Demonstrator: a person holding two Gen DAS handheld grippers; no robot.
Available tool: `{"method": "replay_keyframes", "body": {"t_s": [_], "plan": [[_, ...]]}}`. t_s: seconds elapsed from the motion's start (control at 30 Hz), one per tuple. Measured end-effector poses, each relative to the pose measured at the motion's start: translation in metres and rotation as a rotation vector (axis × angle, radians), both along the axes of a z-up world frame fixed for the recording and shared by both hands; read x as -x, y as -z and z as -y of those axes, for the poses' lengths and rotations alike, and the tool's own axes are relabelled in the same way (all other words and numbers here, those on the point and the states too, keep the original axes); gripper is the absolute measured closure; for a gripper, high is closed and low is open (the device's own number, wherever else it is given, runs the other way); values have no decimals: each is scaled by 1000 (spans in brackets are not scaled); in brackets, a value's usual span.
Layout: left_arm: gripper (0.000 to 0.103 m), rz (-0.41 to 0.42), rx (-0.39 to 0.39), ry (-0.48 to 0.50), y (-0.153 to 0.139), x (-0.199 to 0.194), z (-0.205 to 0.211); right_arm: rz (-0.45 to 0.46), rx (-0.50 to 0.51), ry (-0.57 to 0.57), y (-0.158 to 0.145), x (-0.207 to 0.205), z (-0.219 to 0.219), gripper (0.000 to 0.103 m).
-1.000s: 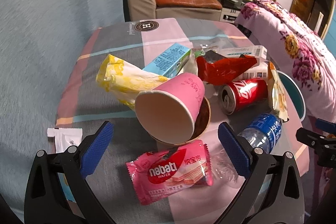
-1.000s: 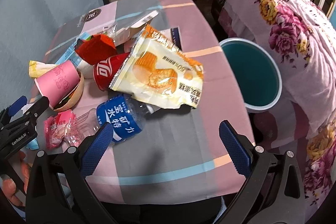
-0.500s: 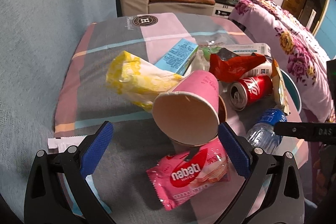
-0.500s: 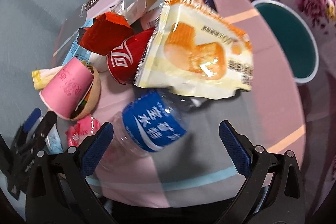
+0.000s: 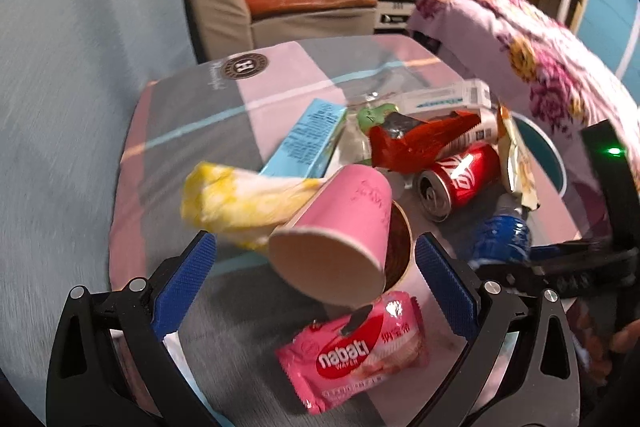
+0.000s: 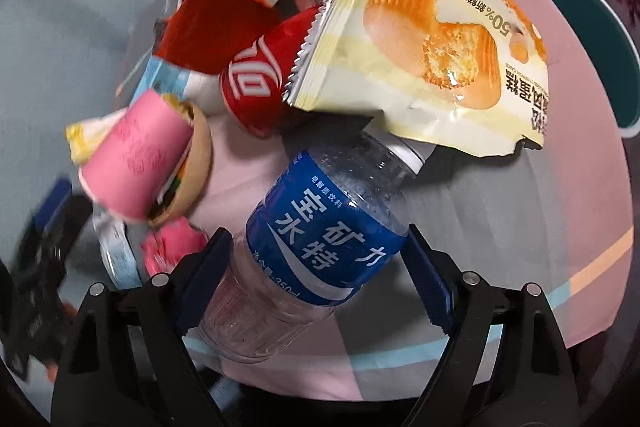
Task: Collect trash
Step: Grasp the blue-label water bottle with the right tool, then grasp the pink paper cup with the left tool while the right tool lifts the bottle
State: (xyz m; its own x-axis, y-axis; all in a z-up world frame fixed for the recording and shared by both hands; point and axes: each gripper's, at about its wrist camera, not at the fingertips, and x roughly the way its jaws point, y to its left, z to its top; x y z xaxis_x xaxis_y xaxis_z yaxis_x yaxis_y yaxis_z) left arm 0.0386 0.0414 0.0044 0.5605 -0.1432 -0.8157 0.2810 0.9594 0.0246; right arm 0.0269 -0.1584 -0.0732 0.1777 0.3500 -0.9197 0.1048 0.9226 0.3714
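Trash lies piled on a table with a pink and grey cloth (image 5: 192, 115). My right gripper (image 6: 316, 259) is open, its jaws on either side of a clear plastic bottle (image 6: 320, 239) with a blue label. The bottle's blue label also shows in the left wrist view (image 5: 500, 239). My left gripper (image 5: 312, 267) is open above a tipped pink paper cup (image 5: 340, 227) and a pink wafer packet (image 5: 356, 351). A red cola can (image 6: 256, 83), a cake wrapper (image 6: 432, 47) and a red wrapper (image 5: 420, 139) lie close behind. A teal bin (image 6: 592, 39) stands beside the table.
A yellow wrapper (image 5: 240, 199), a blue carton (image 5: 308, 143) and a white box (image 5: 444, 99) lie in the pile. An armchair (image 5: 280, 3) stands behind the table. A bed with a floral cover (image 5: 552, 67) lies to the right.
My right gripper has moved down and forward until its jaws straddle the bottle. My left gripper has swung a little right, closer to the pink cup.
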Motion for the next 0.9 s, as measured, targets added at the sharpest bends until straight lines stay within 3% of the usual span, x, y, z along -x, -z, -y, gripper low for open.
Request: {"method": "replay_keyframes", "body": {"t_s": [0.1, 0.2, 0.4, 0.57, 0.73, 0.77, 0.9], "plan": [[4, -39, -23, 37, 11, -11, 7, 19, 55, -61, -5, 3, -3, 22], [27, -71, -41, 64, 23, -17, 12, 45, 120, -116, -13, 1, -6, 22], [29, -70, -39, 89, 27, -11, 17, 31, 124, -153, -9, 5, -20, 21], [27, -95, -31, 55, 33, -16, 15, 28, 111, -163, -1, -1, -33, 21], [31, -85, -27, 55, 32, -15, 15, -33, 56, -145, 18, 1, -30, 22], [34, -77, -27, 55, 30, -12, 16, -14, 60, -158, 17, 1, -32, 30], [35, -51, -12, 30, 18, -5, 12, 54, 59, -215, -1, 7, -38, 30]]}}
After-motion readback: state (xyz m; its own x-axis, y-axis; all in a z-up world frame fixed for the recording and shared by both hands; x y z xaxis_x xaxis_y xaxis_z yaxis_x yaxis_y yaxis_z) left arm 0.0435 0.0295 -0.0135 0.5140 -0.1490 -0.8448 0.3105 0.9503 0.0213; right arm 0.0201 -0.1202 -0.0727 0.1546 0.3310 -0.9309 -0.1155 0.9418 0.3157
